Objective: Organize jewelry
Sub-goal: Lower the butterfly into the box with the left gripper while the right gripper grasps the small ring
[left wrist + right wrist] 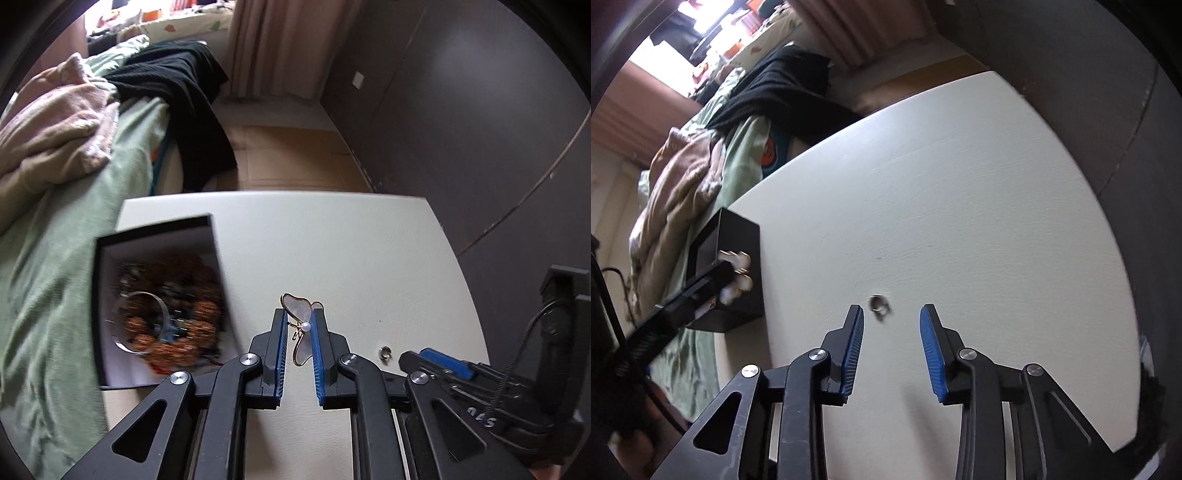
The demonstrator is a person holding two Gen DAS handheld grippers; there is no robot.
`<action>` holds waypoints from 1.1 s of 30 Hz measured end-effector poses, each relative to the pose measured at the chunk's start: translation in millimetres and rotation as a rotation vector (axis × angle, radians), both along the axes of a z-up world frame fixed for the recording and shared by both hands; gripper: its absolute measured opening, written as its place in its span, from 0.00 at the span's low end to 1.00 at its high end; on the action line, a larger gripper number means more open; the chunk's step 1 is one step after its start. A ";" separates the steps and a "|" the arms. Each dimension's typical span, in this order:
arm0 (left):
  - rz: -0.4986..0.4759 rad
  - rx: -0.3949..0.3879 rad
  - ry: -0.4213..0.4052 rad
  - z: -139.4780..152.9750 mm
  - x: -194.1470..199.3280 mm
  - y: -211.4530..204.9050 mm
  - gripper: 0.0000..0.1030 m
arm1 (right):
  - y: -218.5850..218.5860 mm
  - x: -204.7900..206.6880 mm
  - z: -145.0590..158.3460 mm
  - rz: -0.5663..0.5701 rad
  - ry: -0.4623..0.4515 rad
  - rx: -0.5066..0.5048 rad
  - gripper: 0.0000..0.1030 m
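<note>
The left gripper point(299, 332) pinches a thin, fragile butterfly brooch point(301, 325) right of the black box point(155, 236). The right gripper point(892, 317) stands spread around a small, light, slippery ring point(880, 303); grip across its band.

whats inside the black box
Inside the black box: brown beaded bracelets with a silver bangle on top. Anything beneath them is covered, and blur hides detail.
</note>
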State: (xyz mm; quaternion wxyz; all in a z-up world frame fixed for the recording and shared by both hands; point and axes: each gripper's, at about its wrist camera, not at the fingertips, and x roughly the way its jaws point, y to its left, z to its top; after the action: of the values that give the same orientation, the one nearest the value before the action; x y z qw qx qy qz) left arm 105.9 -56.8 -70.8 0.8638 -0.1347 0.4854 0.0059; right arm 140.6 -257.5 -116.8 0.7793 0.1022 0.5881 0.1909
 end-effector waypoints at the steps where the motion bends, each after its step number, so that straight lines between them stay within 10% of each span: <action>1: 0.009 -0.004 -0.007 2.7 -1.6 4.7 0.13 | 3.9 -0.3 0.5 0.004 -0.010 -0.014 0.32; 20: 0.122 -0.063 -0.055 16.9 -20.5 71.7 0.13 | 55.9 -9.8 -9.6 0.170 -0.123 -0.372 0.21; 33: 0.158 -0.029 -0.049 13.2 -23.8 84.9 0.13 | 47.2 -11.9 -0.1 0.178 -0.114 -0.314 0.14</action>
State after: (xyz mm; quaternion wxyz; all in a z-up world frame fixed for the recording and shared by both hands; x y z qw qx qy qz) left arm 82.1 28.1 -57.6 0.8703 -0.1851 0.4519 0.0638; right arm 128.7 -210.3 -117.0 0.7977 -0.0842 0.5724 0.1703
